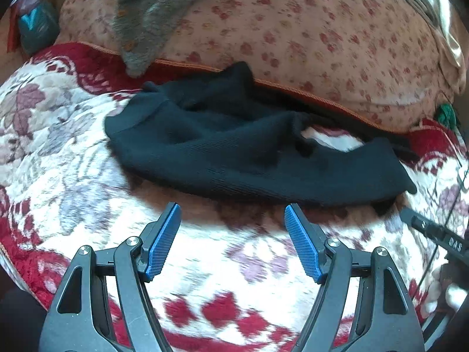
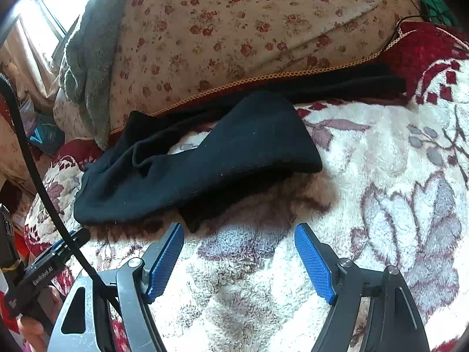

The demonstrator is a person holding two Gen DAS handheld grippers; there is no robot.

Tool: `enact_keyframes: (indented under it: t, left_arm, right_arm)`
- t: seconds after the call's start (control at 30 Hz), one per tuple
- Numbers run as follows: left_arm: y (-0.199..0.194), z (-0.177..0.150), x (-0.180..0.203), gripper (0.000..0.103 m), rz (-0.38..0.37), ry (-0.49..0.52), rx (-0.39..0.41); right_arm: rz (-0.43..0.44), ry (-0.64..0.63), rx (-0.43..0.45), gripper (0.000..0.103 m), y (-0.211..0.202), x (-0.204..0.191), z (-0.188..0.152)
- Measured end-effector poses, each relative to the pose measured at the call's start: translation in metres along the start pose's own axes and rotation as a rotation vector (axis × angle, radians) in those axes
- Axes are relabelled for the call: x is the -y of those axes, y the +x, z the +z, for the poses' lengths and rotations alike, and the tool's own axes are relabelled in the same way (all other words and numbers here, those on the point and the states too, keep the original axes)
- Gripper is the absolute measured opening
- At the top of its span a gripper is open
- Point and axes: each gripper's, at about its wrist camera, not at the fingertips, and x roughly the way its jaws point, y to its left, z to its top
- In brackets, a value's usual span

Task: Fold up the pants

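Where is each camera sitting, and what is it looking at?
Left wrist view: sits on the left gripper, looking forward over its open blue fingers at the black pants on the flowery blanket; the right gripper's tip shows at the right edge.
Right wrist view: sits on the right gripper, open too, facing the pants; a hand holds the left gripper at lower left.
Both share pants, blanket, flowered pillow.

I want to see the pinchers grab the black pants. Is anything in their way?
Nothing visible blocks them. Both the left gripper and right gripper are open, with only bare floral blanket between them and the black pants. The grey towel lies behind the pants.
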Motion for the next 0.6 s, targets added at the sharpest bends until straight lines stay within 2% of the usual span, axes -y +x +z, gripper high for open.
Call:
enact_keyframes:
  t: [0.17,0.3,0.43,0.6]
  left_arm:
    - [0.003,0.014,-0.036,0.074,0.054,-0.087,0.014]
    - [0.011,0.021,-0.067,0.074,0.085,-0.172,0.006]
    - [0.021,0.026,-0.078,0.074,0.082,-0.223,-0.006]
    - [0.032,0.032,-0.074,0.074,0.067,-0.232,-0.009]
  right_arm:
    - [0.047,0.014,-0.006,0.077,0.001,-0.002,0.002]
    - [0.077,0.087,-0.005,0.077,0.003,0.012,0.009]
    - [0.122,0.157,-0.005,0.077,0.005,0.026,0.017]
    - [0.241,0.304,0.001,0.077,0.008,0.047,0.024]
